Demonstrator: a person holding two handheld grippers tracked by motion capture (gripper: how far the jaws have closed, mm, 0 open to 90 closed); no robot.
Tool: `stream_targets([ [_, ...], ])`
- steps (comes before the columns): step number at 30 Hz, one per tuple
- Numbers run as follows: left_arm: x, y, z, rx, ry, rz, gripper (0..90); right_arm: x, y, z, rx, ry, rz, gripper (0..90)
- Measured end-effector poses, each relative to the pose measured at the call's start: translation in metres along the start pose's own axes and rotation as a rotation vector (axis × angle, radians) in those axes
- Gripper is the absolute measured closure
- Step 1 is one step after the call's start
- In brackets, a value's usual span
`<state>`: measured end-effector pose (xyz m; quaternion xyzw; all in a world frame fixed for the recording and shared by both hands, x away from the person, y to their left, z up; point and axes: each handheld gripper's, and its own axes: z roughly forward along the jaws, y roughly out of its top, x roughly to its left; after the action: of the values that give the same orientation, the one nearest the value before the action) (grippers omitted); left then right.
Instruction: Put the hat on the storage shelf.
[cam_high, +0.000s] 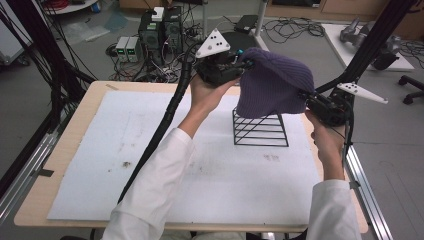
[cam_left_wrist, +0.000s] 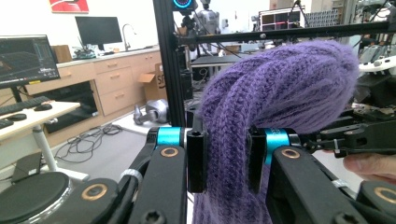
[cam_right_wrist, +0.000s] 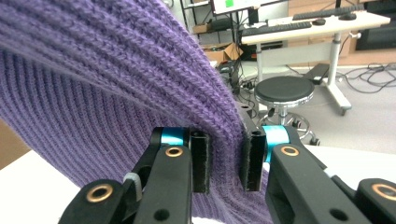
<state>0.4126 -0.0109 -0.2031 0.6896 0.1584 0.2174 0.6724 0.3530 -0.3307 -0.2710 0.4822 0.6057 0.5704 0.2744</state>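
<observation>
Above the wire stand (cam_high: 260, 129), both the left gripper (cam_left_wrist: 226, 161) and right gripper (cam_right_wrist: 224, 161) pinch the purple beanie (cam_high: 274, 82).

The left gripper (cam_left_wrist: 226, 161) has its two black jaws closed on a fold of a purple knit hat (cam_left_wrist: 280, 93). The wool is squeezed between the jaws and hangs down below them. Above the jaws the hat puffs up and bends to the right. At the right edge a fingertip (cam_left_wrist: 369, 165) rests by the black parts of the other gripper (cam_left_wrist: 355, 135). A black metal post (cam_left_wrist: 168, 60) stands behind. On the left are a computer screen (cam_left_wrist: 25, 58), wooden drawers (cam_left_wrist: 116, 84) and a round black stool (cam_left_wrist: 32, 198).
</observation>
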Motion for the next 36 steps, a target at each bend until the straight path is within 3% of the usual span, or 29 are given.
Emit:
stream_targets([
  [10,0.001,-0.035,0.004,0.058,0.004,-0.033,76.8,-0.008,-0.031,0.011,0.074,-0.014,0.045,78.5],
  [36,-0.008,-0.066,0.013,0.151,-0.006,-0.047,76.8,-0.019,-0.064,0.020,0.119,-0.070,0.069,78.2],
])
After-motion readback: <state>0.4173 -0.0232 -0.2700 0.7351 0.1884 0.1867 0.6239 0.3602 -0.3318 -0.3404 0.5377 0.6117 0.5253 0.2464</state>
